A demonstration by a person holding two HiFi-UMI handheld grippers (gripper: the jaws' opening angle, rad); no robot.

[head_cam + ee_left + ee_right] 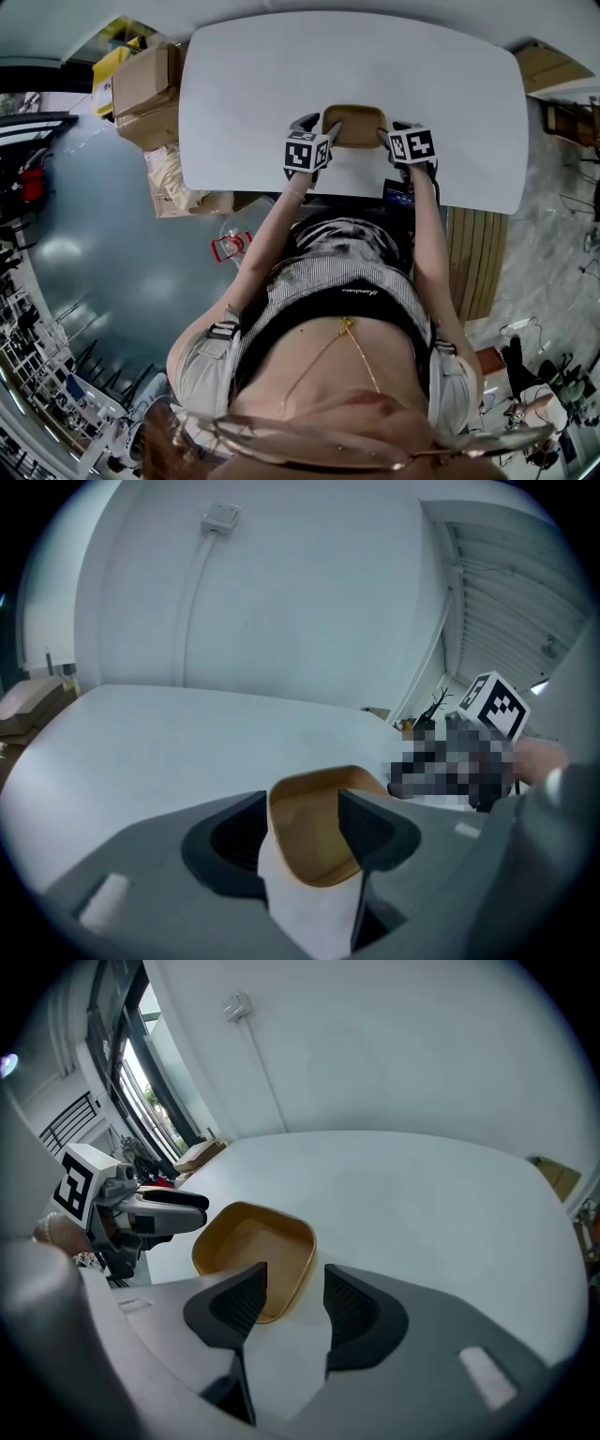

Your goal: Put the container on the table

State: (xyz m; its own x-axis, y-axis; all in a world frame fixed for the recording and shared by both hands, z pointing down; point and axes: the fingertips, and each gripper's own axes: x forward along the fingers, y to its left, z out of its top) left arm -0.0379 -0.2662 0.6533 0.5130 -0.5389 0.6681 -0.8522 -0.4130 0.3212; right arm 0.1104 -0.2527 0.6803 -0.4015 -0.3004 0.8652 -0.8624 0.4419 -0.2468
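A shallow tan container (354, 125) rests on the white table (281, 84) near its front edge, between my two grippers. My left gripper (321, 125) is at the container's left side. In the left gripper view the container (314, 832) fills the gap of the left gripper (303, 808), whose jaws stand apart and open. My right gripper (394, 131) is at the container's right side. In the right gripper view the container's (248, 1251) right rim lies in the gap of the right gripper (295, 1283), open, with a sliver of table showing beside the rim.
Cardboard boxes (141, 84) are stacked on the floor left of the table. A slatted wooden bench (473, 262) stands at the right. A small red object (230, 246) lies on the floor. The table (422, 1194) stretches white and bare beyond the container.
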